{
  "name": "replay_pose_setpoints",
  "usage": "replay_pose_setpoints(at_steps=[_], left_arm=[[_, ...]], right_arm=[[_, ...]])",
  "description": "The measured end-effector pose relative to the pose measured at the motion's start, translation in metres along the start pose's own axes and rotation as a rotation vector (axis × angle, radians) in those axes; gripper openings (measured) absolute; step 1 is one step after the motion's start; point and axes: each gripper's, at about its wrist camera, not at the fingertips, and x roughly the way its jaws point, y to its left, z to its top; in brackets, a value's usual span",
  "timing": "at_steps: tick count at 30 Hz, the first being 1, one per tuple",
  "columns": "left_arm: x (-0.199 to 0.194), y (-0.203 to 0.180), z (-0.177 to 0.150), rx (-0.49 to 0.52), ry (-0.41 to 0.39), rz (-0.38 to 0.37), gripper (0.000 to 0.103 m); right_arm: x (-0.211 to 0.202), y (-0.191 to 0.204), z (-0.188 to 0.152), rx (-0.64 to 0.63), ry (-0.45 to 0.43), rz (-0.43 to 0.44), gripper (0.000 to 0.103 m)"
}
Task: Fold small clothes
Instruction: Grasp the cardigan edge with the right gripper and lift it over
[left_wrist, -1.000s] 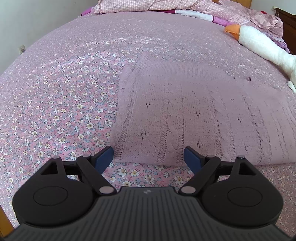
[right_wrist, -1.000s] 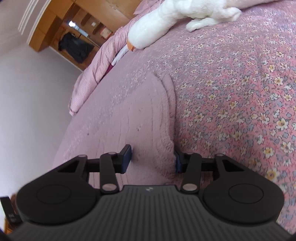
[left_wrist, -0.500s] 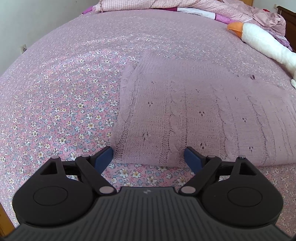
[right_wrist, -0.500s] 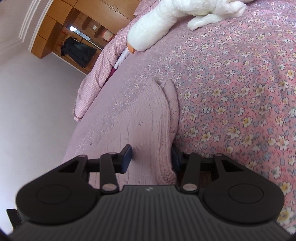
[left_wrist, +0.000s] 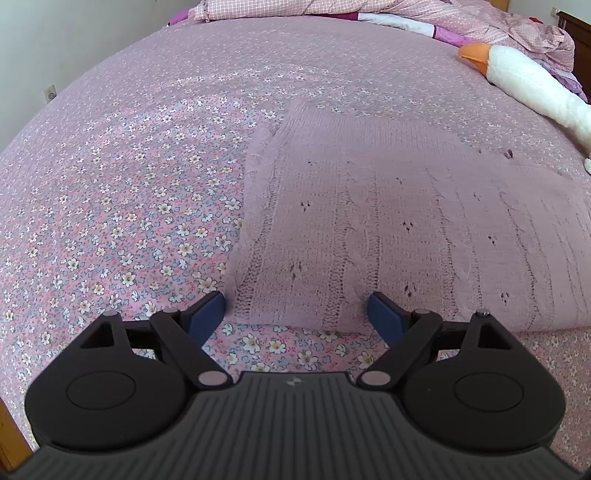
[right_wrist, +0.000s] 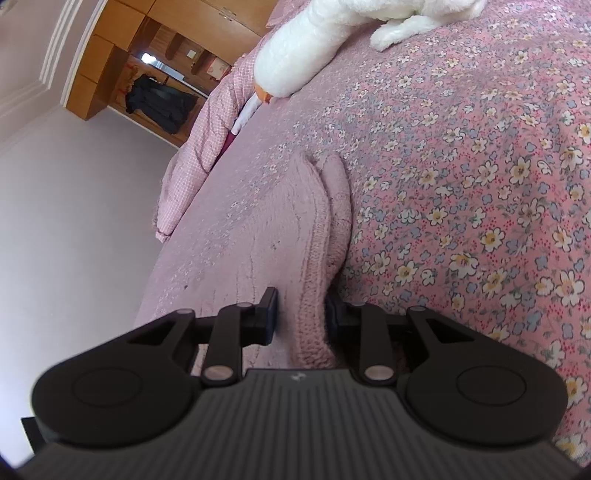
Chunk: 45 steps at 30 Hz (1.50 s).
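While left view shows whole sweater (left_wrist: 388, 229), right tool (right_wrist: 301, 314) closing on its edge

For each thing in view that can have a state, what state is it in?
knit sweater: lying flat on the bedspread, near edge between both grippers' fingers
left gripper: open wide, astride the sweater's near corner
right gripper: jaws just closing, thick sweater edge between them
plush goose: lying on the bed
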Motion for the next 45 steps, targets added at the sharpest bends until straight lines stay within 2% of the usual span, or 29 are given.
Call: replay_pose_setpoints(at_steps=[6, 8, 16, 22, 34, 45], left_arm=[[-0.007, 0.004, -0.002, -0.019, 0.0, 0.0, 0.089], [-0.01, 0.008, -0.002, -0.025, -0.005, 0.0, 0.089], [-0.024, 0.026, 0.003, -0.055, -0.031, 0.003, 0.089], [-0.033, 0.037, 0.009, -0.063, -0.052, 0.008, 0.089], [-0.039, 0.056, 0.02, -0.046, -0.082, 0.01, 0.089], [-0.04, 0.08, 0.024, -0.051, -0.103, 0.023, 0.089]], right_arm=[[0.002, 0.006, 0.001, 0.019, -0.009, -0.017, 0.029], [0.002, 0.012, 0.001, 0.01, -0.019, -0.025, 0.024], [-0.005, 0.049, 0.002, -0.083, -0.089, -0.014, 0.021], [-0.006, 0.088, 0.005, -0.182, -0.102, 0.016, 0.02], [0.01, 0.163, 0.003, -0.314, -0.087, 0.073, 0.019], [0.033, 0.236, -0.02, -0.421, -0.024, 0.161, 0.019]])
